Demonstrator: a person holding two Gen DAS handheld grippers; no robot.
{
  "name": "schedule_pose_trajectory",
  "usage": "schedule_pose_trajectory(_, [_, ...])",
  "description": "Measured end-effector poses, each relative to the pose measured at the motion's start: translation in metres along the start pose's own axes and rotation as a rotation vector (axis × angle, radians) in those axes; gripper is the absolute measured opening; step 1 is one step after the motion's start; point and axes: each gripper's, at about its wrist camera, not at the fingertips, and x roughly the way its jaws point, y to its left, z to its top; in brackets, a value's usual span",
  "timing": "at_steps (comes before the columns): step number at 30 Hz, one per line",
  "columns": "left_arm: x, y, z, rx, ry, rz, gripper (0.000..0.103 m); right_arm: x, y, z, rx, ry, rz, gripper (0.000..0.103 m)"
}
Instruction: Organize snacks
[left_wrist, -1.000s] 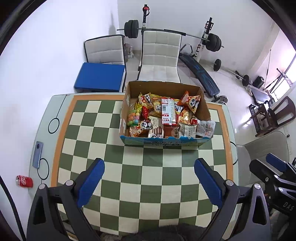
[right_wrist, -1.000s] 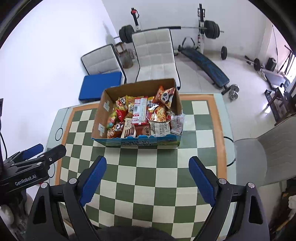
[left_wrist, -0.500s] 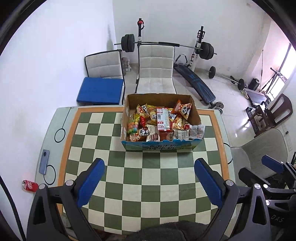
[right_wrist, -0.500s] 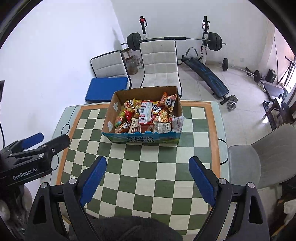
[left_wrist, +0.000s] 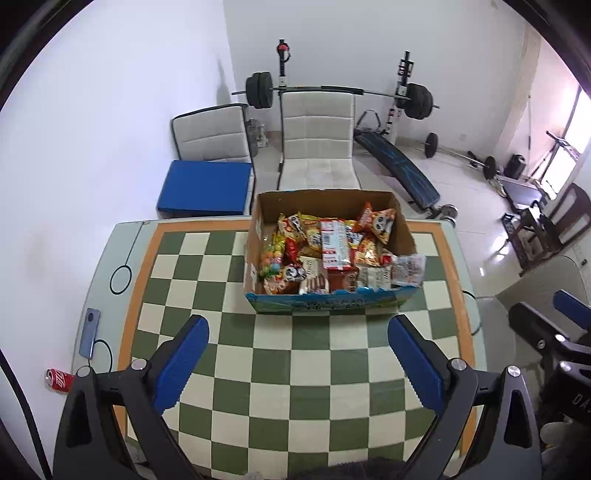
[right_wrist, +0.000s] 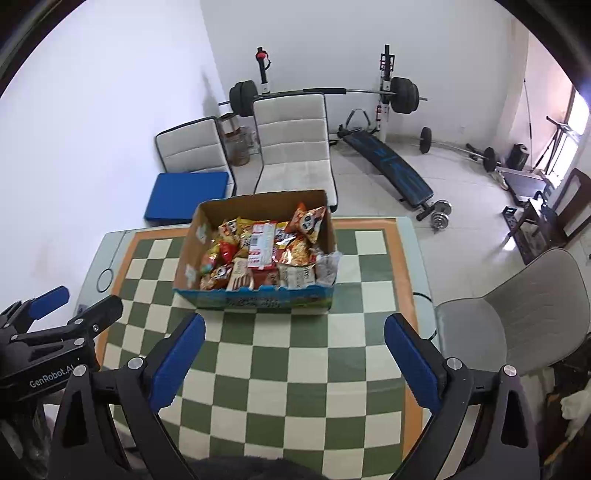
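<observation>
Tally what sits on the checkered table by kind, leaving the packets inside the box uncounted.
Cardboard snack box: 1
Phone: 1
Red soda can: 1
Total: 3, all on the checkered table.

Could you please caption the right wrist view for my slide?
Open right gripper, jaws opening, above a checkered table facing a snack box.

Green/cream checker surface (left_wrist: 236, 354) w/ orange border. Brown cardboard box (left_wrist: 400, 229), blue printed front; snack packs (left_wrist: 334, 249) inside mostly red, orange, yellow. Blue pads on black fingers (left_wrist: 181, 360). Red can (left_wrist: 58, 379). Blue cushion (left_wrist: 205, 188), white chairs (left_wrist: 316, 147).
</observation>
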Motion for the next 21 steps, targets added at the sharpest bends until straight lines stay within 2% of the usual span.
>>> schedule_pose_trajectory(5, [0.014,0.003,0.006,-0.013,-0.014,0.004,0.100,0.017,-0.002,0.008,0.004,-0.015,-0.037,0.100])
schedule_pose_trajectory(15, [0.033,0.001,0.015,0.000,0.002,0.027,0.100,0.045,-0.004,0.020,0.001,0.007,-0.047,0.100])
schedule_pose_trajectory(21, [0.038,0.000,0.015,-0.004,0.018,0.017,0.100,0.053,-0.007,0.023,0.008,0.008,-0.048,0.101])
